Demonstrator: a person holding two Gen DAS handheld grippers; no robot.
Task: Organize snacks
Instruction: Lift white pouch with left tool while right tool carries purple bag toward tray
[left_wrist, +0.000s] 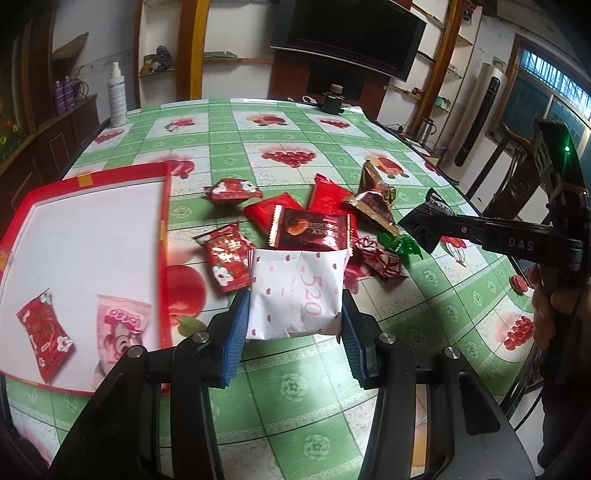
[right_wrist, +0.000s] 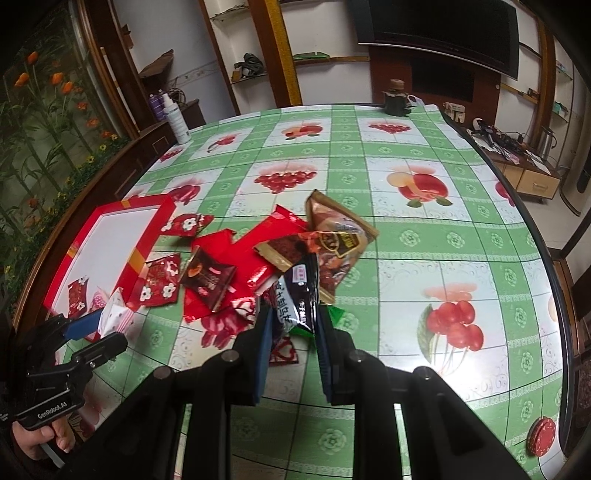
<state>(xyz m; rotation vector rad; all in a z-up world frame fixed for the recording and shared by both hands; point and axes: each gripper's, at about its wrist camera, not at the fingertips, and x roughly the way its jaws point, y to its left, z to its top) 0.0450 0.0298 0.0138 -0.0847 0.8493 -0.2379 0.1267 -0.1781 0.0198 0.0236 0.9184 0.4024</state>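
My left gripper (left_wrist: 295, 314) is shut on a white "520" packet with pink dots (left_wrist: 295, 295), held above the table just right of the red box lid (left_wrist: 92, 229). The lid holds a red flowered packet (left_wrist: 44, 336) and a pink packet (left_wrist: 122, 325). My right gripper (right_wrist: 293, 325) is shut on a black snack packet (right_wrist: 299, 295) above the snack pile (right_wrist: 240, 266). The pile of red, brown and gold packets (left_wrist: 310, 229) lies in the middle of the table. The right gripper with the black packet also shows in the left wrist view (left_wrist: 421, 221).
The table has a green checked fruit-print cloth (right_wrist: 406, 236). A white spray bottle (left_wrist: 117, 96) stands at the far left edge, a dark jar (left_wrist: 332, 98) at the far edge. Red round discs (right_wrist: 543, 435) lie near the right edge. Chairs stand to the right.
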